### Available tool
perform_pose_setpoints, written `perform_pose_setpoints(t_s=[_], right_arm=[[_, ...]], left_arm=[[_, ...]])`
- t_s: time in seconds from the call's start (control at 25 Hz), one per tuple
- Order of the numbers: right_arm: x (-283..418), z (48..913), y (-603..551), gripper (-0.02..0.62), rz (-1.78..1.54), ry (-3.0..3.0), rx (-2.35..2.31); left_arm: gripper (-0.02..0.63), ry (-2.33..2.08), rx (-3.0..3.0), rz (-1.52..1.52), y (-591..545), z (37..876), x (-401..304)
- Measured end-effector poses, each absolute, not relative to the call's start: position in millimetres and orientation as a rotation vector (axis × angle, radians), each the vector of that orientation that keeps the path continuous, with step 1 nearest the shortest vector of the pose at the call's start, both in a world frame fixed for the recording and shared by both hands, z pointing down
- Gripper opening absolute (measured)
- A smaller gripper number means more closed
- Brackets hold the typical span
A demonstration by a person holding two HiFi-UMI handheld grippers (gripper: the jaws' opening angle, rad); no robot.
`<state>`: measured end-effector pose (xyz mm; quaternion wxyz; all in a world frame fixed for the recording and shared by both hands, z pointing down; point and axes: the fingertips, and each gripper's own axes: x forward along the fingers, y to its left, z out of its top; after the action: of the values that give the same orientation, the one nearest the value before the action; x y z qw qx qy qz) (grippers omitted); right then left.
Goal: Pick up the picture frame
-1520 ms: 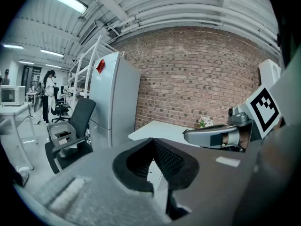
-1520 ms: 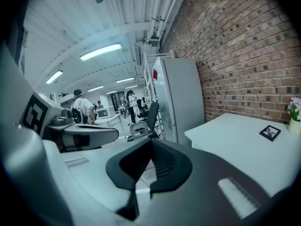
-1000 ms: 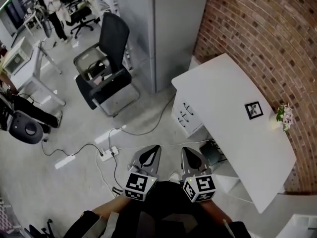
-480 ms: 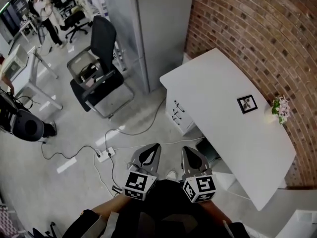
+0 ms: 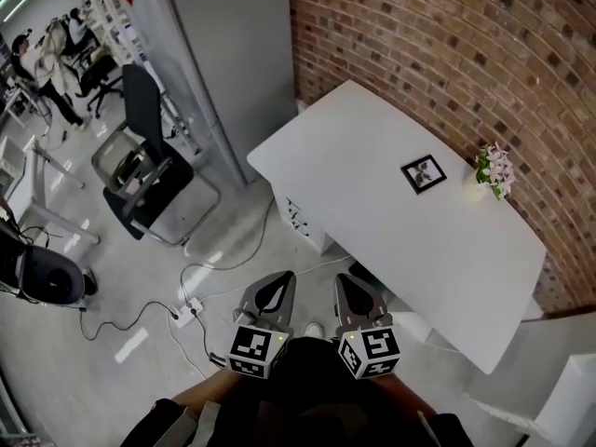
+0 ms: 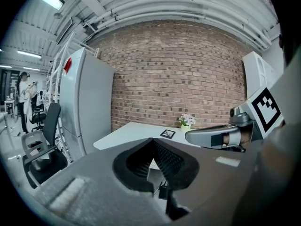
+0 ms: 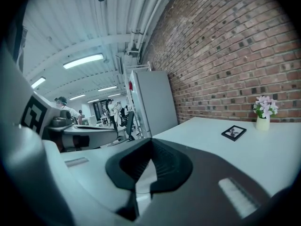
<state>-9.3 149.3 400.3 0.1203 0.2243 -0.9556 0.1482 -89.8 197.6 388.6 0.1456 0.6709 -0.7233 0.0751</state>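
Note:
A small black picture frame [image 5: 423,174] lies flat on the white desk [image 5: 372,184] by the brick wall; it also shows far off as the frame [image 6: 168,134] in the left gripper view and as the frame [image 7: 233,133] in the right gripper view. My left gripper [image 5: 272,286] and right gripper [image 5: 352,289] are side by side over the floor, well short of the desk, both shut and holding nothing. In the gripper views the left gripper [image 6: 153,141] and the right gripper [image 7: 150,142] have their tips together.
A small vase of flowers [image 5: 490,169] stands beyond the frame near the wall. Drawers [image 5: 300,220] sit under the desk's left end. A grey cabinet [image 5: 219,54], a black chair [image 5: 140,161], floor cables with a power strip [image 5: 185,311], and people [image 5: 42,68] at far left.
The view has swung and advanced toward the desk: desk, frame and flowers have shifted left and up in the head view. Both grippers stay shut and side by side.

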Motion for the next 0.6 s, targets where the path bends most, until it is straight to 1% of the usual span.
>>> perform_pose_setpoints(t_s=[0.6], right_arm=[[52,397,90,0.002,0.44,-2.74,0.985]], left_arm=[[0.0,-1.859,2.182,0.249,117,386,-32]])
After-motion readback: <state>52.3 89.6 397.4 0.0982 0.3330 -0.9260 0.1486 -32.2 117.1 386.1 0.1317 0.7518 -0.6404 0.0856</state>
